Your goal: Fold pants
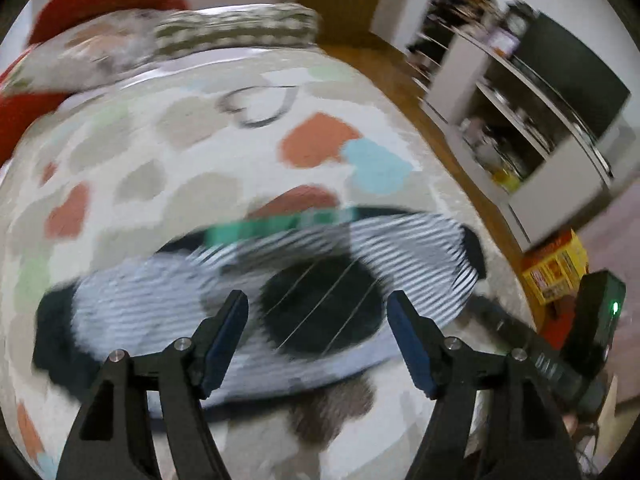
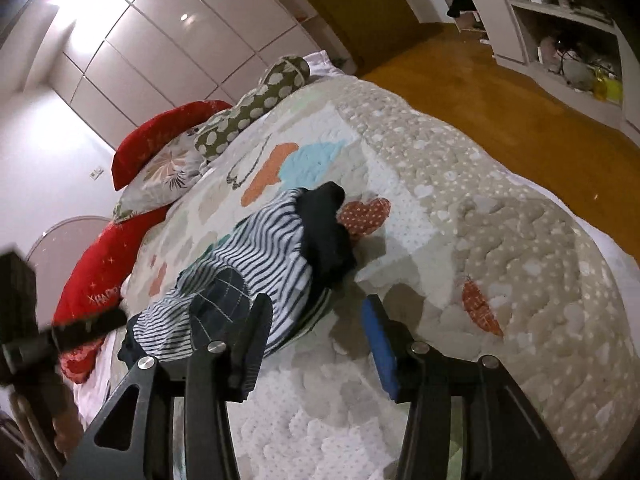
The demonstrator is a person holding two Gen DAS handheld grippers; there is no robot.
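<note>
Striped pants bunched on quilted bed, long axis crosswise ahead of left gripper; right gripper nearer one end, pants toward its left; both fingers spread wide, holding nothing.

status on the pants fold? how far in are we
Looks done: the striped pants lie on the quilt, already bunched into a compact bundle, dark cuffs stacked at one end; whether that is a proper fold is unclear. In hand: nothing; the left gripper and right gripper are both open above the cloth. Left: probably squaring up or a final fold.
</note>
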